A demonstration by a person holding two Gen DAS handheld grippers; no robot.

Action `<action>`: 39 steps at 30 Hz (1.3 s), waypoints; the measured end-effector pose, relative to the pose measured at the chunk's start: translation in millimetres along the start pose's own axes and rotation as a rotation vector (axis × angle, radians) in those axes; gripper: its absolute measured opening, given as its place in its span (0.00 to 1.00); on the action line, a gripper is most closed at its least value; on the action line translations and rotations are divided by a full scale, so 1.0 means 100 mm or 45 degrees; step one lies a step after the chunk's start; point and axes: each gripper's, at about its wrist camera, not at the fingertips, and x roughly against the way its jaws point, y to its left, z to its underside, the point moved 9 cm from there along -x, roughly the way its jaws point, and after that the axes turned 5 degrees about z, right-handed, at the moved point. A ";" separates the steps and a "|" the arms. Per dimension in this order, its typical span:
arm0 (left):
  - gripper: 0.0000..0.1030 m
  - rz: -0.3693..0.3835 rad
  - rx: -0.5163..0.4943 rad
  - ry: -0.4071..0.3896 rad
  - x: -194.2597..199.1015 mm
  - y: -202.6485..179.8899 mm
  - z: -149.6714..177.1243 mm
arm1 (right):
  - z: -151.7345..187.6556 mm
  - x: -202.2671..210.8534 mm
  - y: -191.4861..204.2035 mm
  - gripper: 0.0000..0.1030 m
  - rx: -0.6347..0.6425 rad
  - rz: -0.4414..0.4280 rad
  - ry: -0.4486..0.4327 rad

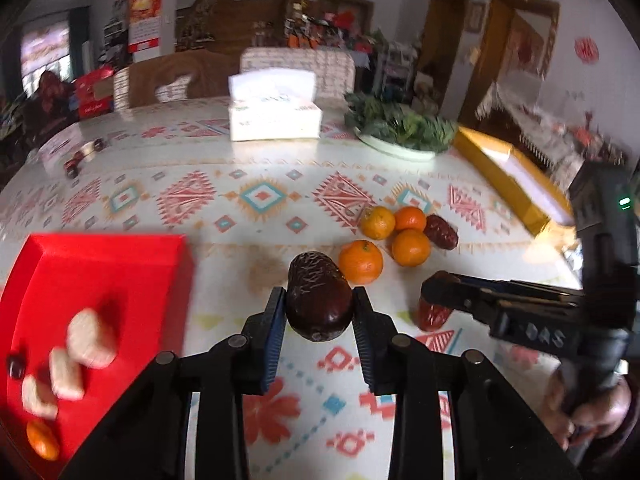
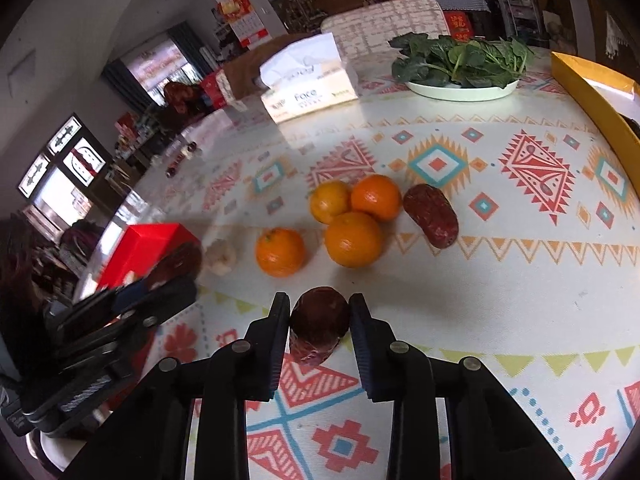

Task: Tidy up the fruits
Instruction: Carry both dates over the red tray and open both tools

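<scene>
The desk (image 2: 500,280) carries a glossy white cover with geometric patterning. At its far side stands a white tissue box (image 2: 310,88). Near it sits a white plate of green leaves (image 2: 464,64). A yellow rectangular box (image 2: 592,88) lies along the right edge.

Tabletop (image 2: 500,280), covered in a glossy cloth with red, teal and orange geometric motifs. Lying directly on it: four oranges (image 2: 354,239), three clustered and touching, one just apart to their left; a dark red date (image 2: 431,216) just right of the cluster; a red tray (image 1: 120,280) at the left; a tissue box (image 2: 308,88) and a white plate of leafy greens (image 2: 464,90) at the far side; a yellow box (image 1: 516,188) along the right edge.
</scene>
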 end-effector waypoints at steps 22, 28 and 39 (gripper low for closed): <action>0.31 -0.214 0.369 -0.142 1.14 1.47 0.72 | 0.07 0.05 1.46 0.32 0.232 -0.209 0.027; 0.31 -0.195 0.363 -0.116 1.09 1.50 0.83 | 0.15 -0.20 1.97 0.32 0.318 -0.224 0.082; 0.45 -0.177 0.377 -0.169 1.24 1.57 0.79 | 0.24 -0.65 2.25 0.32 0.377 -0.163 0.174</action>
